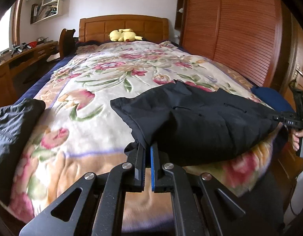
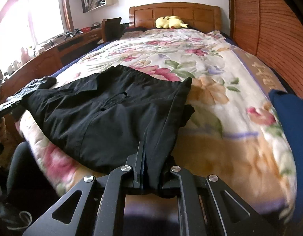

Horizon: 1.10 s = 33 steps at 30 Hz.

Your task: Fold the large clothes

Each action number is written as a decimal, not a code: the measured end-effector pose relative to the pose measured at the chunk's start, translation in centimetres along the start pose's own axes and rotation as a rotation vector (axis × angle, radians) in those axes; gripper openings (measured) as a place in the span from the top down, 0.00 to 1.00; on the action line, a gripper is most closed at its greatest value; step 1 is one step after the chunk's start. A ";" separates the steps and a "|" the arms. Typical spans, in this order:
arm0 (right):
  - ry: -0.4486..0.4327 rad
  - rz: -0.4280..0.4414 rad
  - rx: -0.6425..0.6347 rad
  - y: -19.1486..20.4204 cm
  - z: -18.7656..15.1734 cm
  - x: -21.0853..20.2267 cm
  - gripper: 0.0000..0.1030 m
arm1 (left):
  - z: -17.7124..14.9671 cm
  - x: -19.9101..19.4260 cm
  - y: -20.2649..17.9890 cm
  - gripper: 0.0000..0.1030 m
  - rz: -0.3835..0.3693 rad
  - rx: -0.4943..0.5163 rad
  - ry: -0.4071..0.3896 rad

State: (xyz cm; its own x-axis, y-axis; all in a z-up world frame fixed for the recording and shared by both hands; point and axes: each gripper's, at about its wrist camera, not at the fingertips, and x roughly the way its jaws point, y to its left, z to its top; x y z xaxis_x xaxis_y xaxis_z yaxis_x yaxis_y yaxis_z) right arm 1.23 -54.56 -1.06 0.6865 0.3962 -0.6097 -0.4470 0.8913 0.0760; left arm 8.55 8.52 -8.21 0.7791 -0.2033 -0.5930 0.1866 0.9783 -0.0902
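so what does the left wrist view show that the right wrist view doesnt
Only the left wrist view shows the door with its handle, beside the slatted wardrobe.

Only the right wrist view shows the bright window above the desk.

Both show the black garment on the floral blanket, the yellow plush toy by the headboard, and a blue cloth. Each claw, left and right, is shut on the garment.

A yellow plush toy (image 1: pixel 122 35) lies by the wooden headboard (image 1: pixel 123 22).
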 end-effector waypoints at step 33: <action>0.076 0.138 -0.179 13.2 11.1 12.3 0.60 | -4.1 0.9 0.2 0.96 0.037 -0.045 0.049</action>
State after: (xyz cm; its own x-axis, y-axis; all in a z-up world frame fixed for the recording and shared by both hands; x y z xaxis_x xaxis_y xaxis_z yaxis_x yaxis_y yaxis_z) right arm 10.10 -35.45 1.18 0.5700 0.4877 -0.6613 -0.6328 0.7739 0.0253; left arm 6.84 8.68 -12.07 0.7547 -0.1655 -0.6349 0.1300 0.9862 -0.1025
